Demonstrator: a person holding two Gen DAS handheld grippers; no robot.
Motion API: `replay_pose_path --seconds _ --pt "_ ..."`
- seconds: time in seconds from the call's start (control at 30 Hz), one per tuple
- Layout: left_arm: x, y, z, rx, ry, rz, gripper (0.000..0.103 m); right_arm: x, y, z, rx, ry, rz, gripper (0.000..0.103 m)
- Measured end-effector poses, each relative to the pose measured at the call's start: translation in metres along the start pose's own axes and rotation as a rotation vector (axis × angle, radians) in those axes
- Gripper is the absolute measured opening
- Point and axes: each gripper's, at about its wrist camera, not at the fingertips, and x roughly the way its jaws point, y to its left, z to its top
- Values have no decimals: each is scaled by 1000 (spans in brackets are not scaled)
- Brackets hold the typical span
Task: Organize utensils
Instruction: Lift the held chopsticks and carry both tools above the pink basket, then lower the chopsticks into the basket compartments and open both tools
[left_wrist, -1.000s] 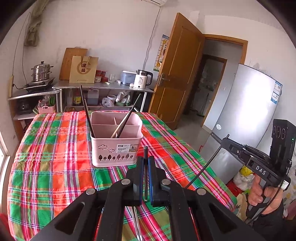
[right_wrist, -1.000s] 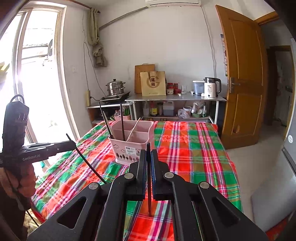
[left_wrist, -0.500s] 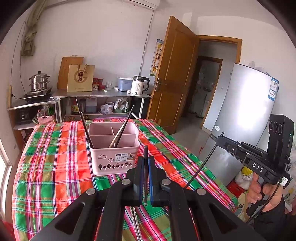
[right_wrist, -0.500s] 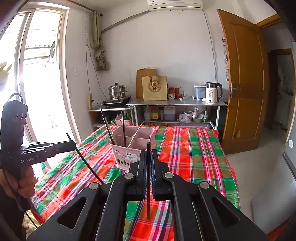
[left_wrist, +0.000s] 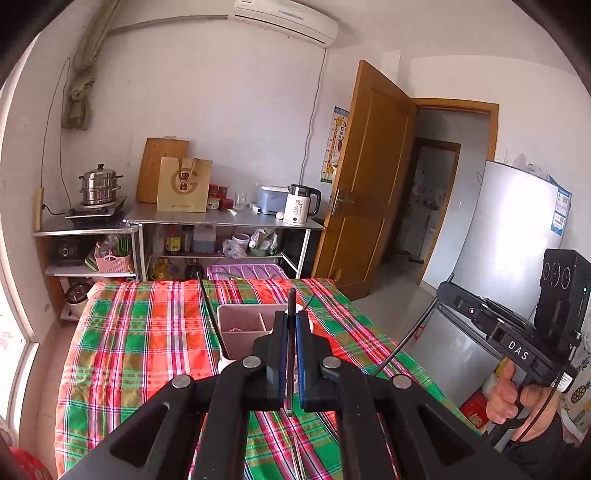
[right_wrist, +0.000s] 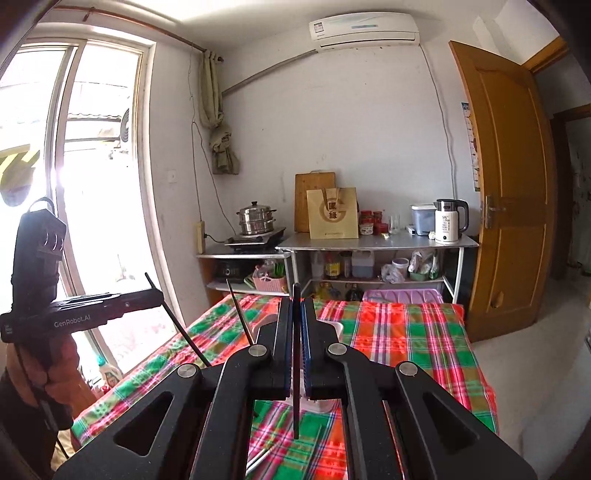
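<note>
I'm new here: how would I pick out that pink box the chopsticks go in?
Look at the table with the red-and-green checked cloth in the middle of the room. The pink utensil holder stands on it, an open-topped box split into compartments, with a dark chopstick leaning out. It is the only box on the cloth; the pink basket sits on the shelf behind.

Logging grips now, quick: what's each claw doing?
Left claw: shut on a dark chopstick.
Right claw: shut on another dark chopstick.
</note>
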Motion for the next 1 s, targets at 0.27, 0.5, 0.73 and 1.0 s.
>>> replay_pose_path --seconds 0.27,0.5,0.73,1.0 --pt "1 21 32 -14 -59 44 4 34 15 25 7 -44 50 4" --pt "15 41 55 -33 -94 57 4 63 27 45 -4 -89 72 4" --pt "41 58 61 -44 -93 59 4 91 25 45 0 -100 63 4" --pt "81 77 38 -69 -24 61 4 115 24 27 -13 -63 55 4"
